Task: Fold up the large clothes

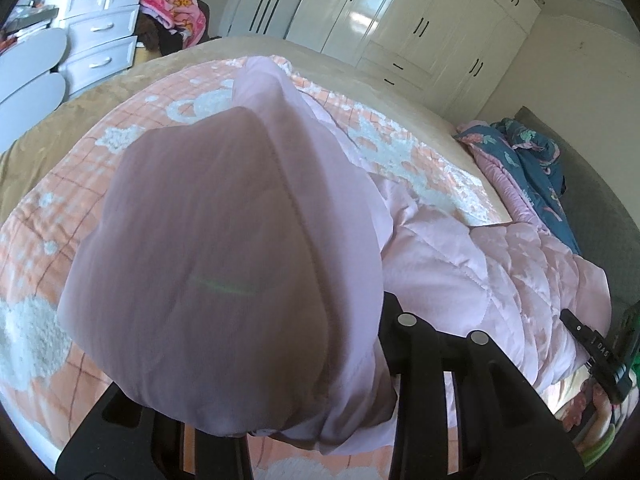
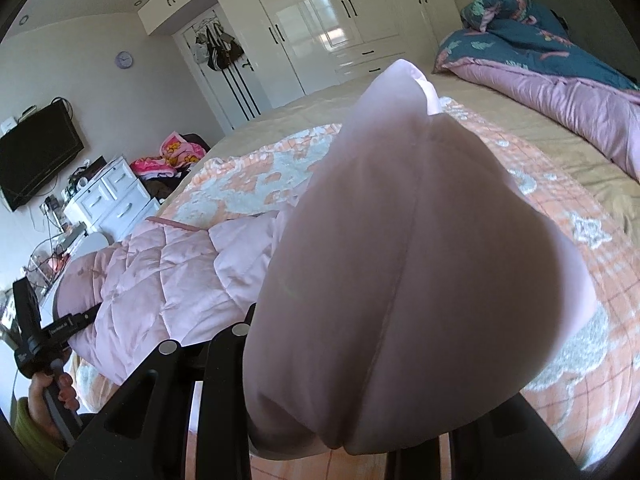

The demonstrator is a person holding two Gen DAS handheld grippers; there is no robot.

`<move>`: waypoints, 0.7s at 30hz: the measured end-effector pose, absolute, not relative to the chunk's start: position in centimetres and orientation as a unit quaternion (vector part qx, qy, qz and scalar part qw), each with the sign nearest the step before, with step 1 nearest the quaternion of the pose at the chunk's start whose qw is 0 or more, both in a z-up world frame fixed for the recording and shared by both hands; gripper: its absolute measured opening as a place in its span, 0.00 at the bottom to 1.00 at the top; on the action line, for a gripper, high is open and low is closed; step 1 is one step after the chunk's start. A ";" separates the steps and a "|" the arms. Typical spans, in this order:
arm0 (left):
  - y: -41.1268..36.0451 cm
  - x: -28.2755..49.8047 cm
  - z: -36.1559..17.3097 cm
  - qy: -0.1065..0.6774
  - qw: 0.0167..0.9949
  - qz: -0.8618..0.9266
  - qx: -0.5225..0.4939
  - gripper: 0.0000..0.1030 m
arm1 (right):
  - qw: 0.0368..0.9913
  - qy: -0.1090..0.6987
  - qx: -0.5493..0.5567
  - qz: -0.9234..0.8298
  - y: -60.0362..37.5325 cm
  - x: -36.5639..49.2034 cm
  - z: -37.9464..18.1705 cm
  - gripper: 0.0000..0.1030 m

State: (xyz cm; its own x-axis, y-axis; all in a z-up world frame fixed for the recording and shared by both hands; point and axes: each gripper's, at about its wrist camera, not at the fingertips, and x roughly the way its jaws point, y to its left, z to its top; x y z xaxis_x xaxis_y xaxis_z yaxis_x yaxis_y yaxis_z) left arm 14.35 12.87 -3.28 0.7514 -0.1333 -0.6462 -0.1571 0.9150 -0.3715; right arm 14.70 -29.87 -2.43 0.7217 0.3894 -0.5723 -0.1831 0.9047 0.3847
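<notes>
In the left wrist view the left gripper [image 1: 304, 360] has its fingers almost wholly buried under a bulge of pale pink cloth; only the black frame and one finger [image 1: 416, 344] show, and that finger sits hard against the fabric's edge, so the fingers appear to be pinching a bunched fold of the pink quilted garment [image 1: 480, 256]. The right wrist view shows the mirror of this: the right gripper [image 2: 344, 400] is swallowed by a like bulge, one finger [image 2: 228, 356] bare beside it, apparently pinching its own fold of the same garment. Outward from each pair of fingers the held cloth rises up and forward in a lifted ridge, while the rest of the garment lies on the peach patterned blanket [image 1: 52, 240] over the bed [image 2: 540, 128]. The bulk lies to the right of the left fingers and to the left of the right fingers, that is, between the two hands, with its long axis running roughly from one gripper to the other. Neither hand looks clearly nearer to it. The coming fold seems to turn on carrying both pinched folds forward together across the blanket, away from the cameras.
</notes>
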 end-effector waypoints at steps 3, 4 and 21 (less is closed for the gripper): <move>12.9 14.4 -3.8 0.357 0.911 0.010 -0.207 0.26 | 0.910 0.347 0.168 0.151 -30.4 14.9 -3.2 0.27; 12.9 14.4 -4.0 0.359 0.910 0.011 -0.209 0.26 | 0.909 0.350 0.171 0.149 -30.5 15.0 -3.3 0.28; 12.1 14.6 -5.0 0.372 0.905 0.023 -0.206 0.29 | 0.871 0.417 0.239 0.099 -32.2 16.9 -8.0 0.54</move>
